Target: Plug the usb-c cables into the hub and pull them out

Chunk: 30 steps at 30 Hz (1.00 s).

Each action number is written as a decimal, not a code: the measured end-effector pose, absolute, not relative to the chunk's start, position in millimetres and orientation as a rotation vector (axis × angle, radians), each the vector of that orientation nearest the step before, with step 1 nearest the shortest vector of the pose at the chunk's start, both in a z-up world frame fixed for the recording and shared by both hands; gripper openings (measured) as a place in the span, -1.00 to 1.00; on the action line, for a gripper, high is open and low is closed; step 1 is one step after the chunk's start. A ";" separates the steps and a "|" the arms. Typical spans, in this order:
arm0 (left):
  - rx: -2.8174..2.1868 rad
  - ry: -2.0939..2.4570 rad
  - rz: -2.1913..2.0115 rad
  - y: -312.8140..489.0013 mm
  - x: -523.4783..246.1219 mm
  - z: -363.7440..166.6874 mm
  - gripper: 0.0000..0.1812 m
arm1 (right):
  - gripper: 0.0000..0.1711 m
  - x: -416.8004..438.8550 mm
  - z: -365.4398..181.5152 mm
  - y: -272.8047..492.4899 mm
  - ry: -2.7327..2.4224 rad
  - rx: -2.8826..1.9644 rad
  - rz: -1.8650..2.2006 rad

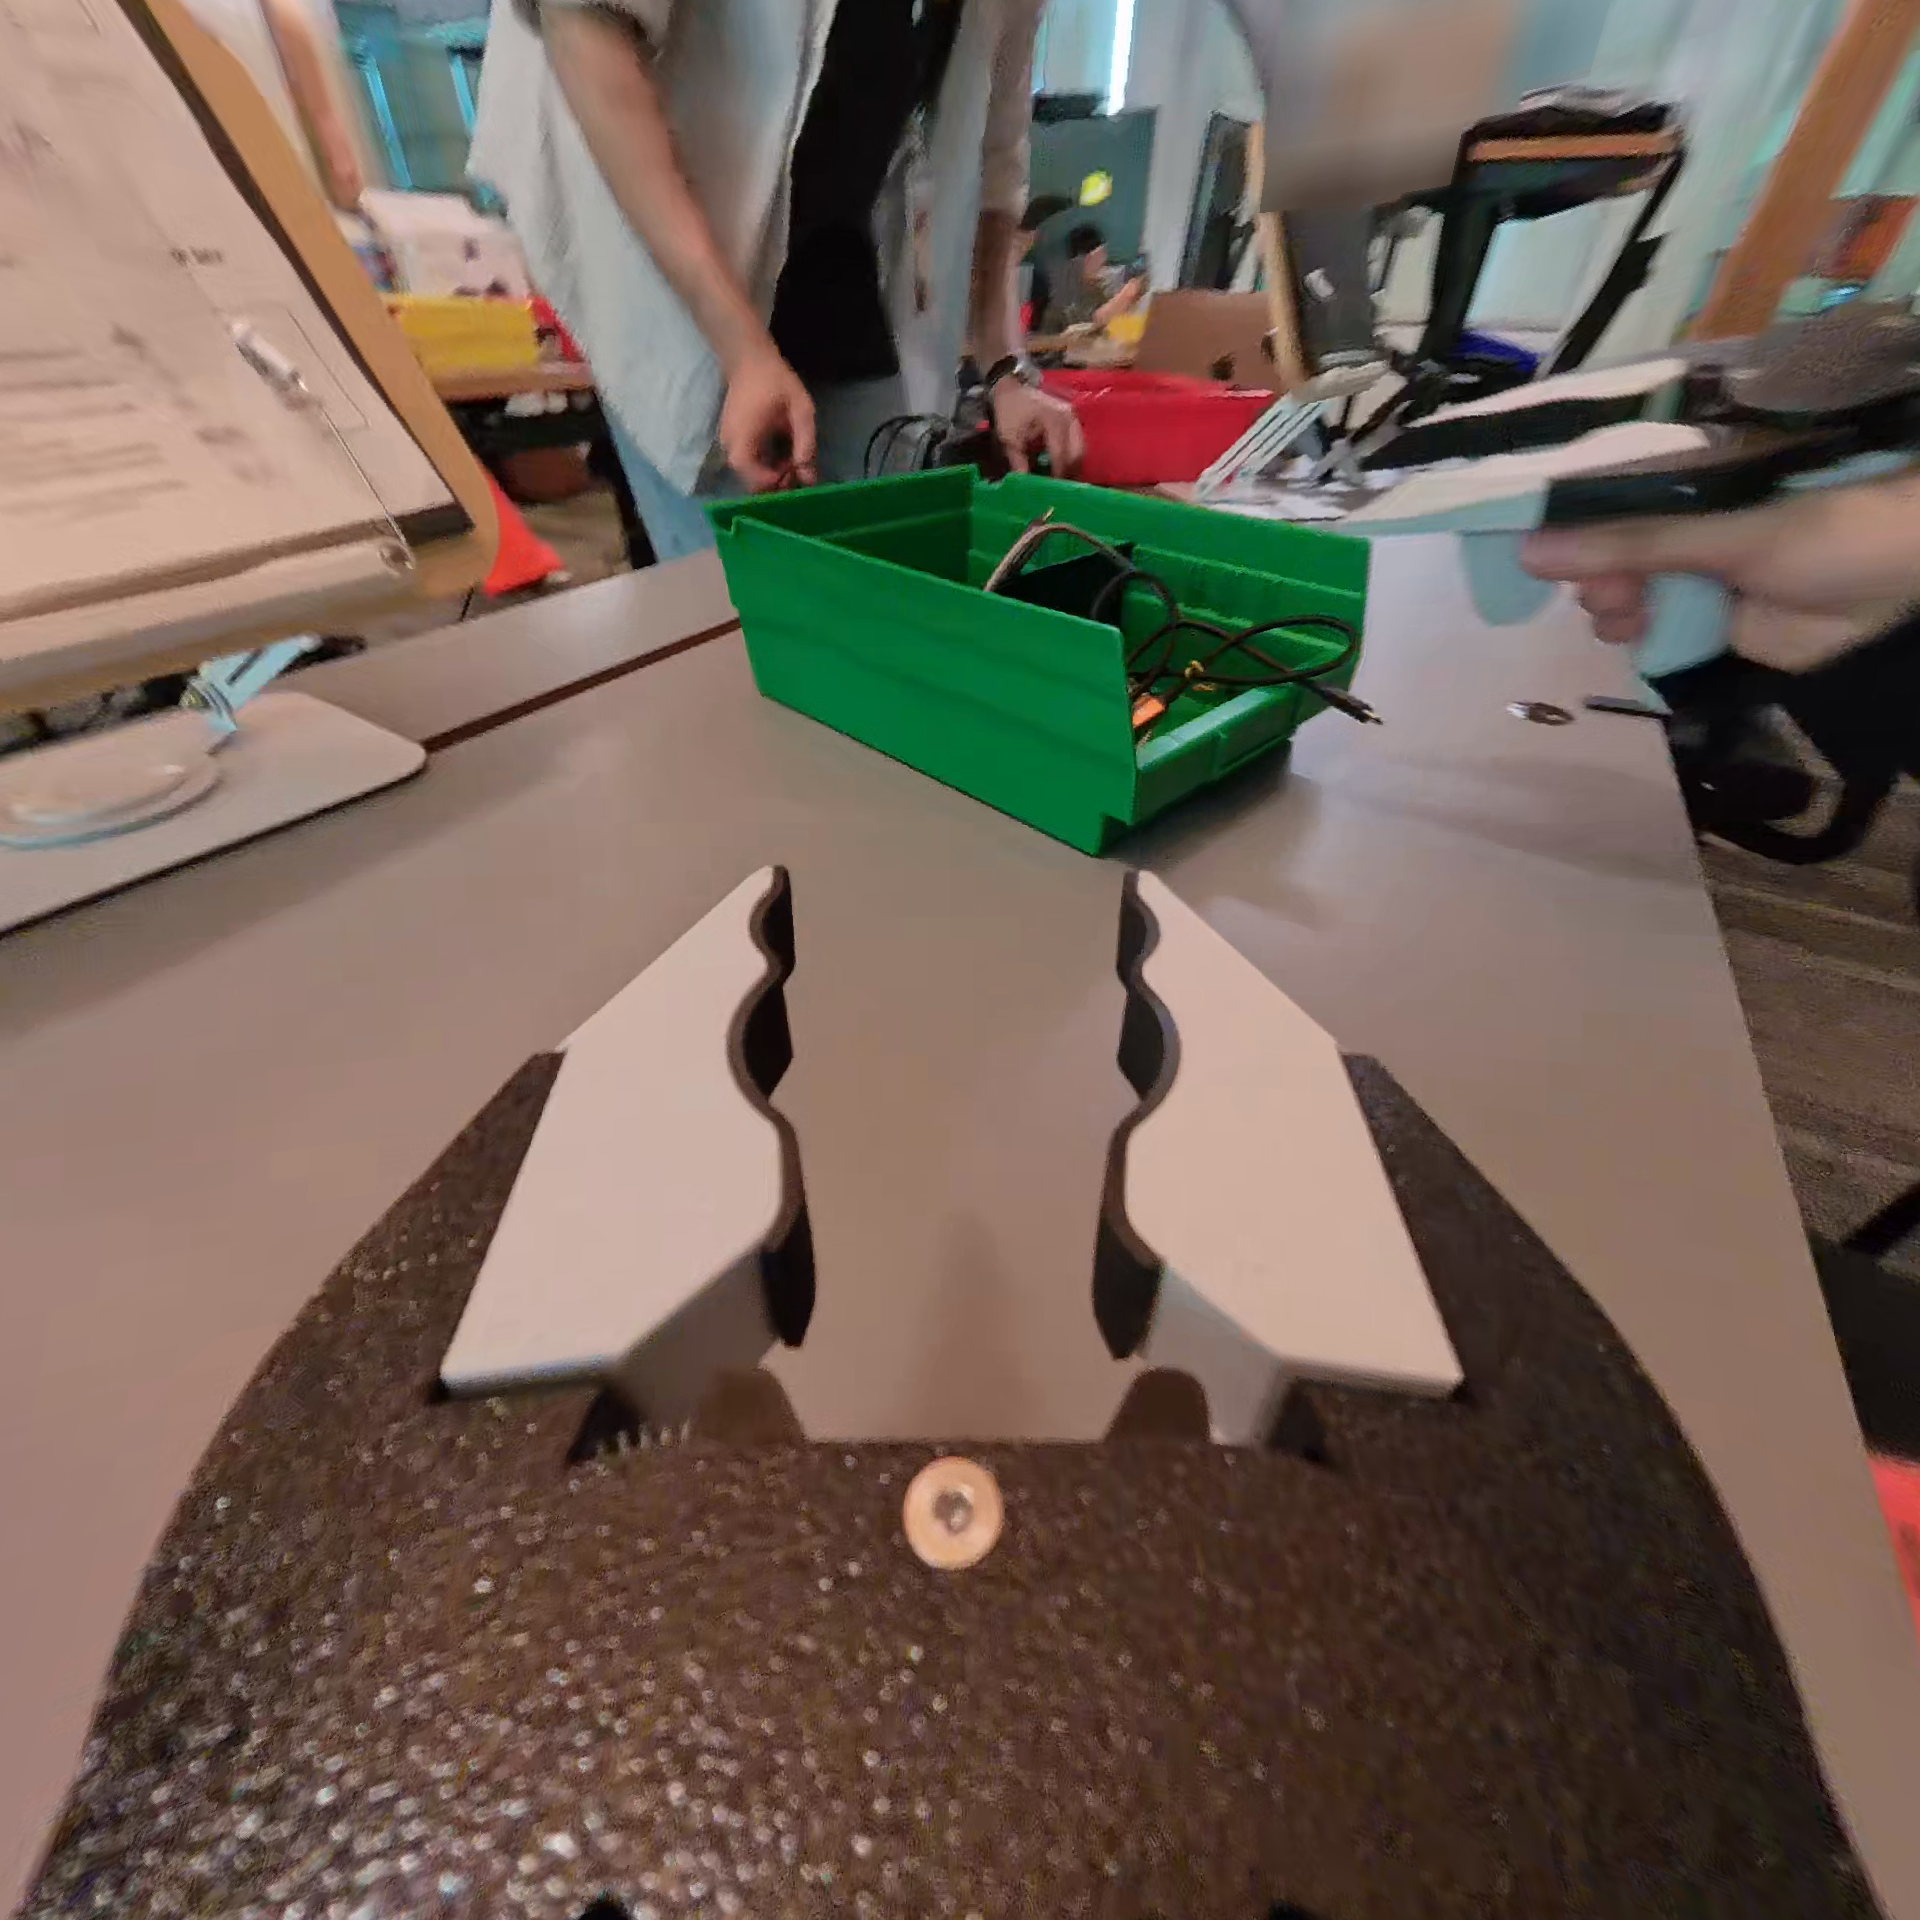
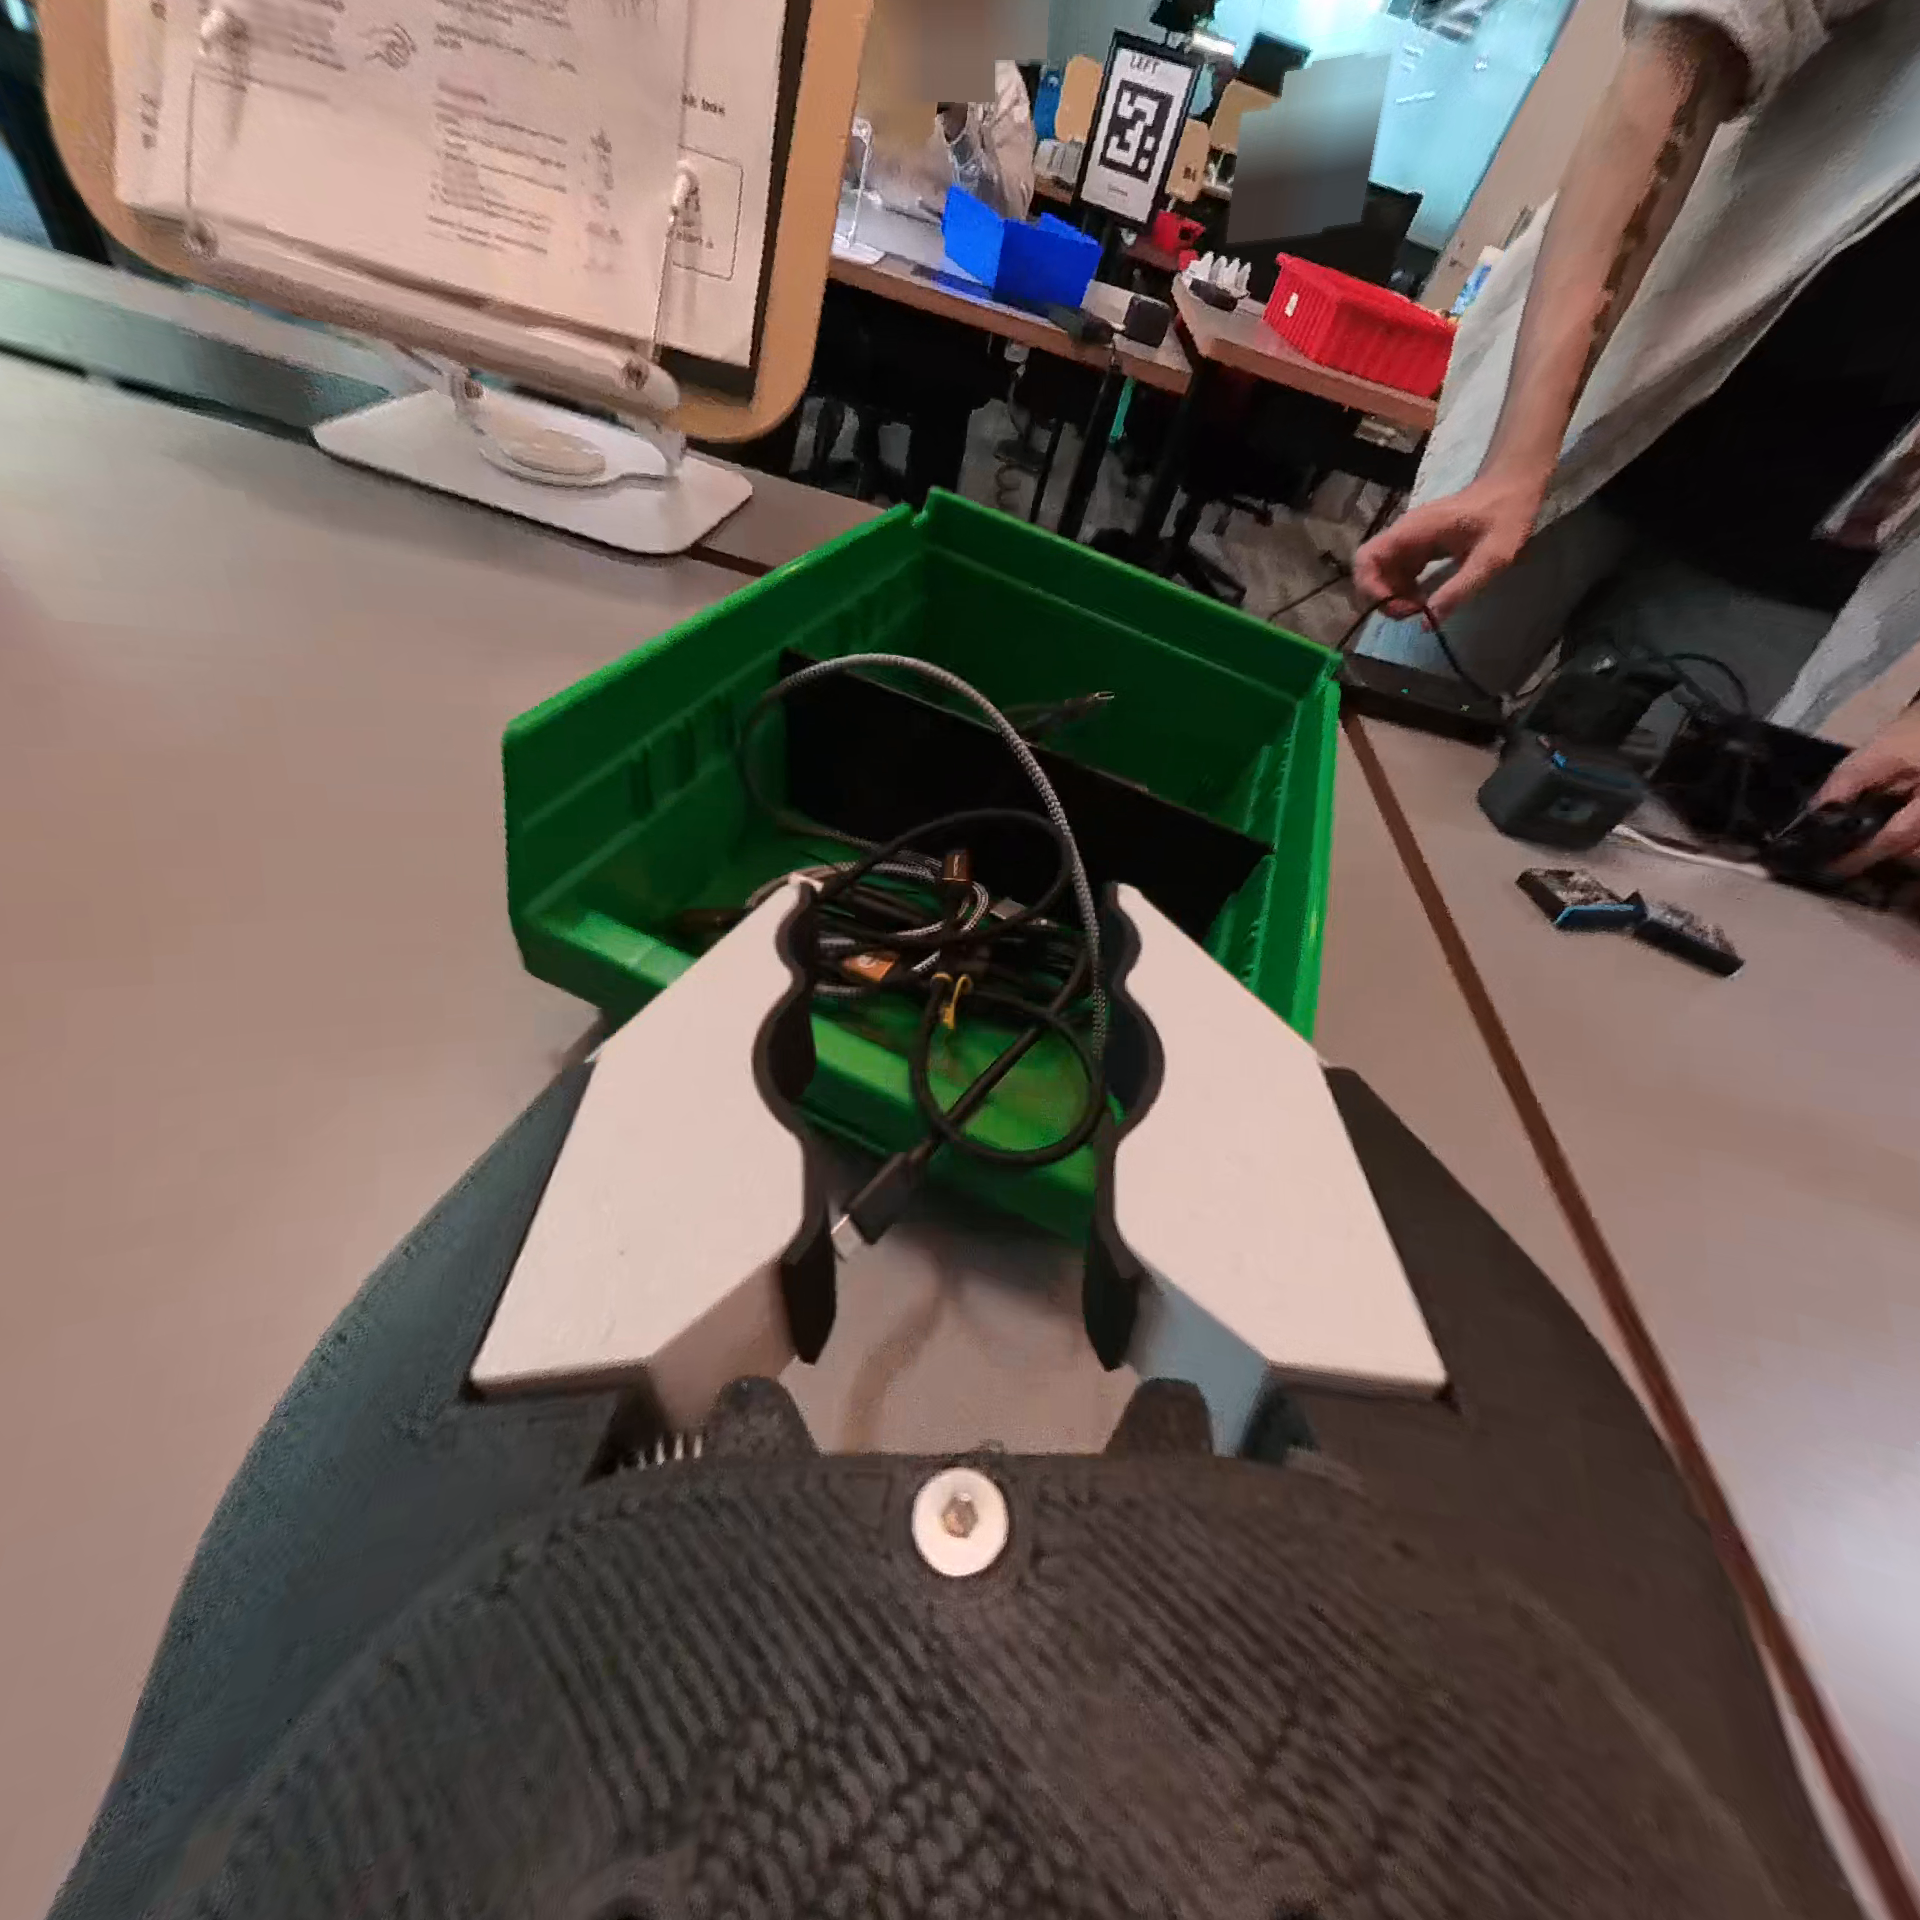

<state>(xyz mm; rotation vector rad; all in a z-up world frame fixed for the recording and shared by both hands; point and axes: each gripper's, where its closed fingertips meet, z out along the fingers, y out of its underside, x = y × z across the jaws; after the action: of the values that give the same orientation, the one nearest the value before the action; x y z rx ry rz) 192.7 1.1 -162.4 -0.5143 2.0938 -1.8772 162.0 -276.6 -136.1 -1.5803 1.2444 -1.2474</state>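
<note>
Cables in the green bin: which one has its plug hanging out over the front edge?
The thin black cable: its plug droops over the green bin's low front lip, between the right tongs. The braided grey cable arches up inside.
</note>
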 end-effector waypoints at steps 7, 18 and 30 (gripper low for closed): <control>-0.738 2.112 -1.645 -121.1 213.6 -167.8 -0.16 | 0.00 163.3 -137.7 -277.2 1.384 -1.460 -1.282; -0.878 2.074 -1.409 -197.3 262.4 -200.1 -0.59 | 0.04 149.7 -122.9 -303.5 1.391 -1.435 -1.440; -0.922 1.994 -1.318 -153.7 263.3 -198.6 -0.94 | -0.77 184.3 -204.0 -317.8 1.570 -1.433 -1.139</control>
<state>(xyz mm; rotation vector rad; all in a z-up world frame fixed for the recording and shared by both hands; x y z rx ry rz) 263.3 -153.7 -198.6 -0.9225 1.9941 -1.3180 184.3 -317.8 -204.0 -1.4332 1.5701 -1.1385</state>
